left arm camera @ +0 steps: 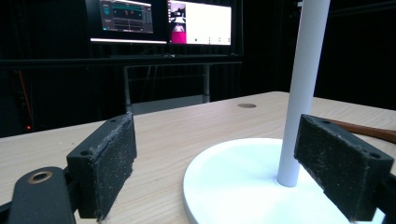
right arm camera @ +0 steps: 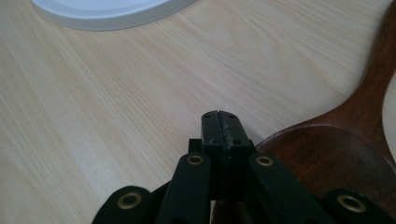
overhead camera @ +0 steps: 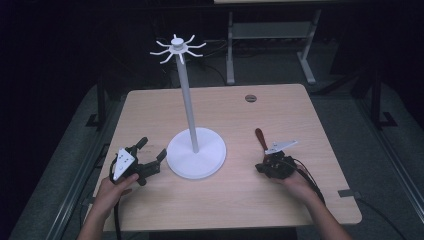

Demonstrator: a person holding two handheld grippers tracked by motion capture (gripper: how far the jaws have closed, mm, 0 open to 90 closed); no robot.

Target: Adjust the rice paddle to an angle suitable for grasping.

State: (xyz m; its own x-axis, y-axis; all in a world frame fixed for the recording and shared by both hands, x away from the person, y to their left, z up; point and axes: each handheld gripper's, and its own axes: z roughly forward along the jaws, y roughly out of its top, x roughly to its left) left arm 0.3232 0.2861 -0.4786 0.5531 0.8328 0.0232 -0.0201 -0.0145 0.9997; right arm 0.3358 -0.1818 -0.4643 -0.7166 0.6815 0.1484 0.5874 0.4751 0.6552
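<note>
A wooden spoon [overhead camera: 260, 138] is seen lying flat on the table [overhead camera: 240, 200], to the right of the white stand's round base [overhead camera: 196, 156] & well apart from it. In the high view only its dark red-brown handle end is shown, pointing away from the person; the rest is covered by the right gripper [overhead camera: 270, 161] & its grey plate.

In the right gripper view the right gripper [right arm camera: 219, 122] is seen w/ jaws pressed together, pads touching, nothing between them. The spoon [right arm camera: 345, 149] is found just beside the closed tips, on their right in that view, its bowl close to or under the linkage arms; the handle is seen running up & away toward the top right corner. Whether the bowl is actually touched by the jaws can't be told. The stand's base rim [right arm camera: 107, 14] is visible at top left, apart from the tips.

The left gripper [overhead camera: 149, 156] is held at the table's left side, just beside the base. In the left gripper view its jaws are spread wide [left arm camera: 224, 163], nothing gripped. The pole [left arm camera: 303, 93] & part of the base [left arm camera: 233, 186] are framed between the pads; the right pad [left arm camera: 341, 163] is seen in front of the pole's foot. A strip of the spoon handle [left arm camera: 369, 131] is seen beyond it, far from these pads.
</note>
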